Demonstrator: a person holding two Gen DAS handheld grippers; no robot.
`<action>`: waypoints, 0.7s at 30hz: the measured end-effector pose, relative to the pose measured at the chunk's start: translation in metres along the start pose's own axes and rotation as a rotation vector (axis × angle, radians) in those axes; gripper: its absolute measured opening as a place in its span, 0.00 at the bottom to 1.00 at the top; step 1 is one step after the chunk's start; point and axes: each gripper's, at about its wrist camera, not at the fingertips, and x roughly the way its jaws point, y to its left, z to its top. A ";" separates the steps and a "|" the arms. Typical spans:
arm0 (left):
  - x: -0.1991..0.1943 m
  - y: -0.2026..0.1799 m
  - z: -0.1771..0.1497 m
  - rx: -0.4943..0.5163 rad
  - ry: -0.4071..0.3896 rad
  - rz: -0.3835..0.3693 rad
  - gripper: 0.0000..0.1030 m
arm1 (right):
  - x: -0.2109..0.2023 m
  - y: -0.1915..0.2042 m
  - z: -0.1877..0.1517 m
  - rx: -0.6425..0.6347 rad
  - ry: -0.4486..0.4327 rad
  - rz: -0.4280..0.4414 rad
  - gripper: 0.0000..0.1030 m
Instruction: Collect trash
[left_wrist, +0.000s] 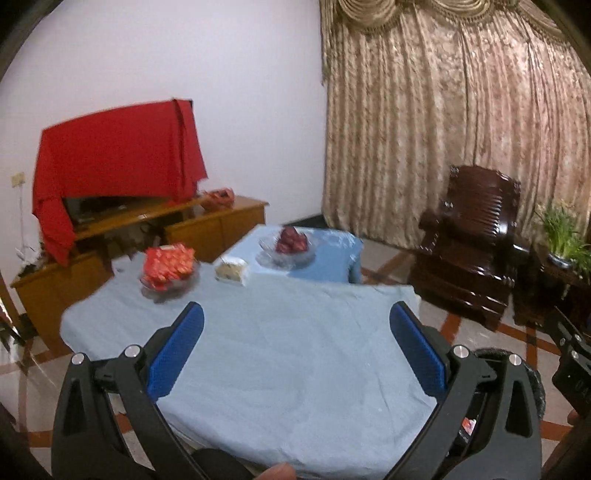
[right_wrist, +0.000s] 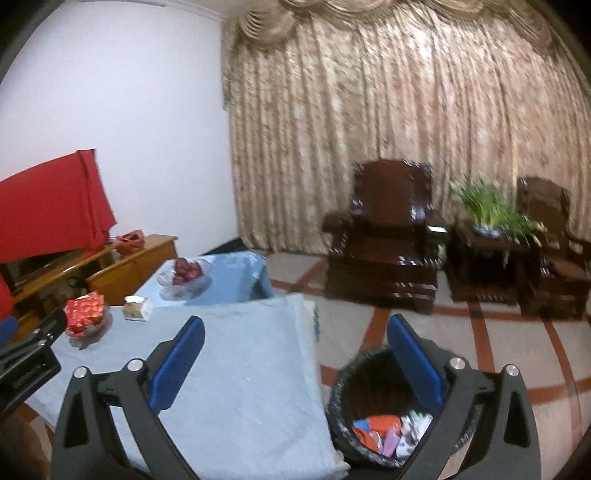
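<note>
Left gripper (left_wrist: 295, 314) spread wide, nothing between the pads, hanging over the blue tablecloth (left_wrist: 280, 369). Right gripper (right_wrist: 295, 328) also spread wide, nothing held.

Bin (right_wrist: 369, 373) sits under my right jaws, on the floor just beside the table's right edge. Black liner, mouth facing up. Trash (right_wrist: 384, 434) already lies in the bottom: red, white and pale purple scraps; my right finger covers part of the rim. From the left wrist view only a sliver of the bin (left_wrist: 535, 384) shows behind my right-side finger.

Cloth directly below both jaw pairs is bare.

Ahead of the left jaws, far side of the table: glass dish of red packets (left_wrist: 169, 267) off to the left, small box (left_wrist: 232, 271) ahead near centre, glass bowl of dark red fruit (left_wrist: 291, 242) beyond it on a second, lighter-blue surface. All well apart from my fingers.

Left gripper's body shows at the left edge of the right wrist view.

Frames are motion-blurred, so fine detail on the dishes is unreadable.
</note>
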 end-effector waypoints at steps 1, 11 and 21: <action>-0.005 0.005 0.003 -0.011 -0.012 0.005 0.95 | -0.003 0.005 0.004 -0.005 -0.005 0.008 0.94; -0.033 0.052 0.016 -0.064 -0.077 0.078 0.95 | -0.028 0.049 0.010 -0.019 -0.027 0.101 0.94; -0.028 0.083 0.015 -0.079 -0.060 0.142 0.95 | -0.018 0.074 0.005 -0.053 -0.050 0.120 0.94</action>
